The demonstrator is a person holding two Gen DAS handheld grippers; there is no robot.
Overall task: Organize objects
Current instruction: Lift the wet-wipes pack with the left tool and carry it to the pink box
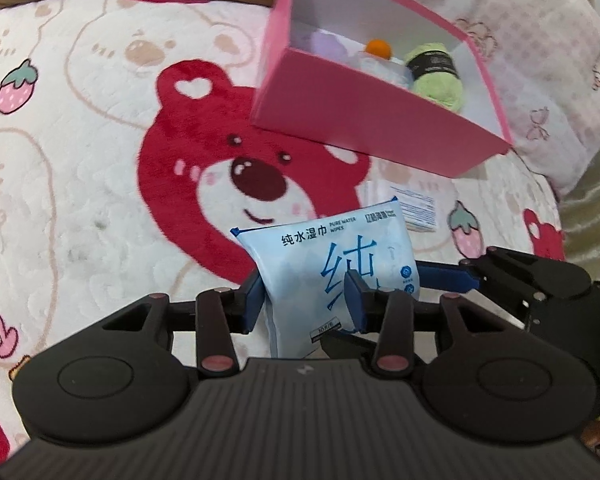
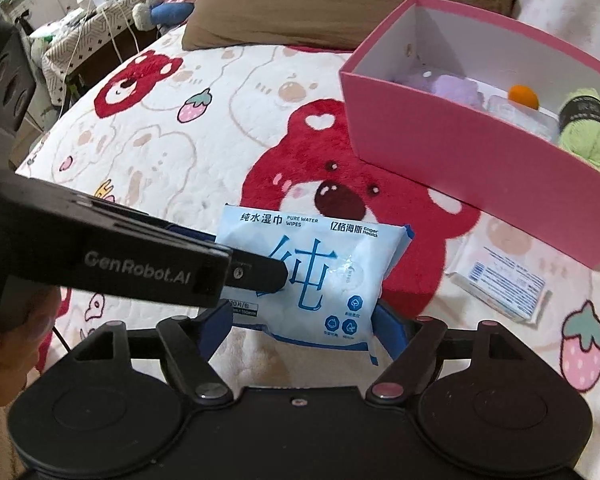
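The left gripper is pinching a soft, crinkly pale-blue wet wipes pack, its blue pads pressing into the glossy plastic so the pack is standing up off the blanket. The right gripper is sitting spread wide around the same pack's lower end, pads not squeezing it (looks like there's slack on both sides). A boxy pink cardboard box with a white inside is resting just beyond, holding a fuzzy green yarn ball, a small orange pom-pom and something lilac and fluffy. A flat clear-wrapped packet is lying beside the box. Everything's sitting on a plush fleece blanket printed with red bears and strawberries, with a brown pillow behind it
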